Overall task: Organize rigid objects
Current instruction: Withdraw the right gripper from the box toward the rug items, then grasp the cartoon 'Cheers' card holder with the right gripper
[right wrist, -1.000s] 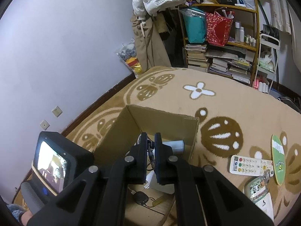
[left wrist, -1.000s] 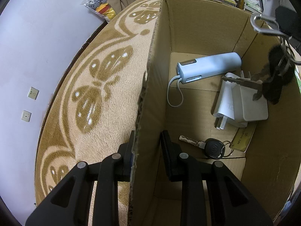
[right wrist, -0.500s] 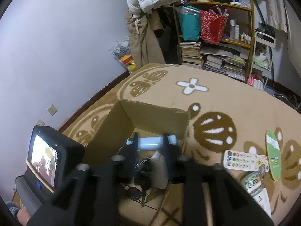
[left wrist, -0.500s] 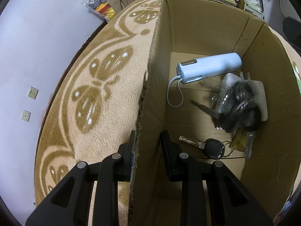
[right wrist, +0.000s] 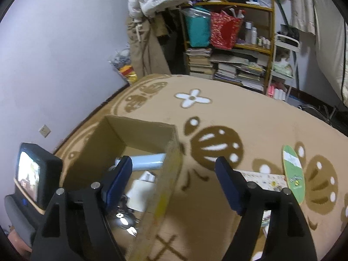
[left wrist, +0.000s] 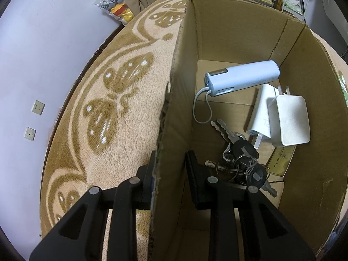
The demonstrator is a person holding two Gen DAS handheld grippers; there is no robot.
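Observation:
My left gripper point(left wrist: 170, 163) is shut on the left wall of the cardboard box point(left wrist: 174, 117), one finger outside and one inside. In the box lie a light blue power bank point(left wrist: 243, 77), two white chargers point(left wrist: 282, 117), a bunch of keys point(left wrist: 239, 154) with black heads and a gold card point(left wrist: 280, 158). My right gripper point(right wrist: 174, 180) is open and empty, above the right wall of the box point(right wrist: 171, 165). The power bank point(right wrist: 148, 162), a white charger point(right wrist: 141, 191) and the keys point(right wrist: 124, 219) show below it.
The box stands on a beige carpet point(right wrist: 239, 113) with brown patterns. A remote control point(right wrist: 263, 180) and a green oval board point(right wrist: 293, 174) lie to the right. A bookshelf point(right wrist: 228, 54) stands behind. The wall point(left wrist: 32, 43) is to the left.
My right gripper opened and let go of the bunch of keys, which fell into the box onto the earlier key. It then moved up and to the right. The left gripper stayed.

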